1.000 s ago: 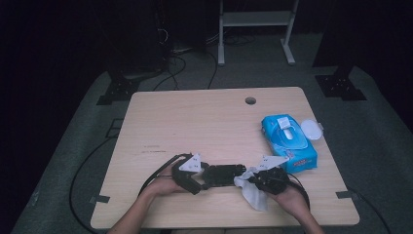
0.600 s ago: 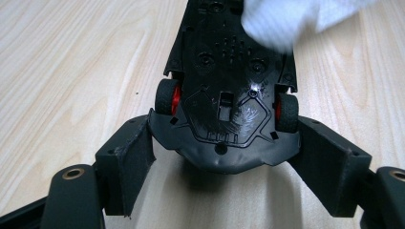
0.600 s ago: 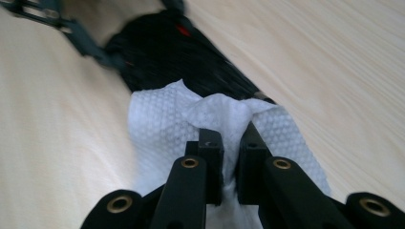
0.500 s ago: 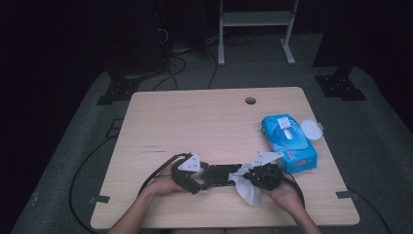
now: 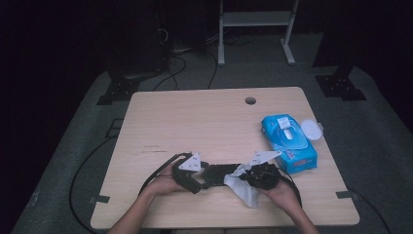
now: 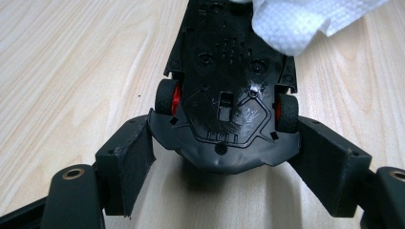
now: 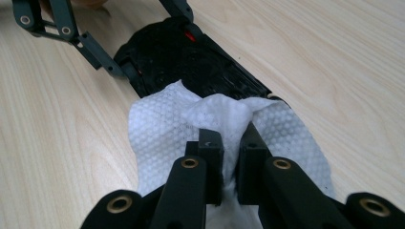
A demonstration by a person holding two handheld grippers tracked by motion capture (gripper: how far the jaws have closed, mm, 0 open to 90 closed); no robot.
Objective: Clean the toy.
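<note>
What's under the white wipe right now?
The far end of the black toy car, lying belly up, sits under the white wipe, which the right tool pinches. Nearer chassis and red-hubbed wheels show; the covered end cannot be seen.

Black toy car (image 6: pixel 224 90) with red wheel hubs, white dimpled wipe (image 7: pixel 215 129), blue wipes pack (image 5: pixel 289 143)

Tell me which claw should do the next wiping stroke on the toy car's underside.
Right. The right claw is pinching the white wipe against the toy car; the left claw braces the car's end.
</note>
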